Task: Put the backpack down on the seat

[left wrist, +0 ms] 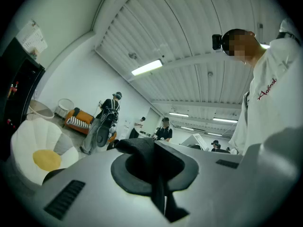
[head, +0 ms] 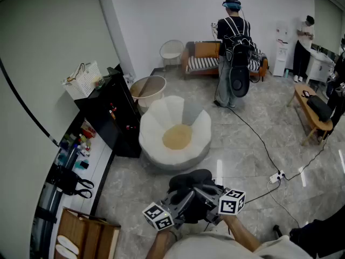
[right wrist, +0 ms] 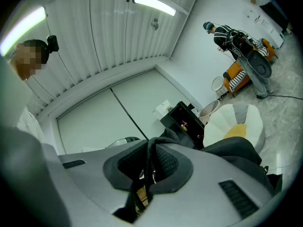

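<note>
A black backpack [head: 190, 178] hangs low in the head view, just in front of me, held up between both grippers. My left gripper [head: 180, 205] is shut on a black padded strap [left wrist: 137, 148], which is pinched between its jaws in the left gripper view [left wrist: 156, 174]. My right gripper [head: 211, 198] is likewise shut on a black mesh strap [right wrist: 163, 162], with the bag's dark body [right wrist: 234, 148] bulging beside the jaws [right wrist: 147, 174]. The seat [head: 175, 134] is a white flower-shaped cushion chair with a yellow centre. It stands on the floor just beyond the bag, and it also shows in both gripper views [left wrist: 33, 145] [right wrist: 236, 122].
A black cabinet [head: 116, 112] stands left of the seat, with a round tub [head: 148, 88] behind it. A cable runs to a power strip [head: 277, 176] on the floor at right. A person [head: 233, 47] stands by an orange sofa [head: 205, 55]. A wooden bench [head: 312, 112] is at far right.
</note>
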`<state>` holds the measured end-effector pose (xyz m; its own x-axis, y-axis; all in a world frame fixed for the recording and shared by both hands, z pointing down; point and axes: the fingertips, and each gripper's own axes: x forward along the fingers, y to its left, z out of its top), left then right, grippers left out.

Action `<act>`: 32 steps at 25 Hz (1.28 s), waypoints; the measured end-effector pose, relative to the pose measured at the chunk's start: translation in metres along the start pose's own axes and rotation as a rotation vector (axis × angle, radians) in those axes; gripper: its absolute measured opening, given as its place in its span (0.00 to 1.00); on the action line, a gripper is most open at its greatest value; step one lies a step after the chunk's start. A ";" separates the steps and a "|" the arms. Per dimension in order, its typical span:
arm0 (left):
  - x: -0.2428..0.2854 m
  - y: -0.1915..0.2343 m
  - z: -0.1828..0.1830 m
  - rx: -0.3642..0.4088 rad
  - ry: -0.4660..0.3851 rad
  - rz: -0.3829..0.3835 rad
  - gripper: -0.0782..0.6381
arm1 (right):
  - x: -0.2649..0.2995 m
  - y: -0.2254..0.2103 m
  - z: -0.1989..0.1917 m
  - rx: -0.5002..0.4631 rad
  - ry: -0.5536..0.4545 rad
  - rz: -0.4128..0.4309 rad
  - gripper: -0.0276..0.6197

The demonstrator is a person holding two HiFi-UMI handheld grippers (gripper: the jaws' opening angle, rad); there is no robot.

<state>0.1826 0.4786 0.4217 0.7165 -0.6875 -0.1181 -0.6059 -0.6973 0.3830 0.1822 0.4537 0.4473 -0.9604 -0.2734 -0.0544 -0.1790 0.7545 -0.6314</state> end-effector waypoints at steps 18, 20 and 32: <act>-0.014 0.002 0.000 -0.011 -0.028 0.060 0.16 | 0.007 0.009 -0.010 0.016 0.048 0.045 0.12; -0.012 0.000 -0.003 -0.017 -0.024 0.065 0.16 | 0.003 0.008 -0.011 0.022 0.051 0.045 0.12; 0.026 -0.012 -0.014 -0.030 -0.033 0.101 0.16 | -0.028 -0.012 0.004 0.030 0.078 0.069 0.12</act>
<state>0.2132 0.4719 0.4272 0.6399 -0.7609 -0.1076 -0.6638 -0.6179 0.4214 0.2126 0.4500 0.4536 -0.9840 -0.1738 -0.0390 -0.1068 0.7511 -0.6515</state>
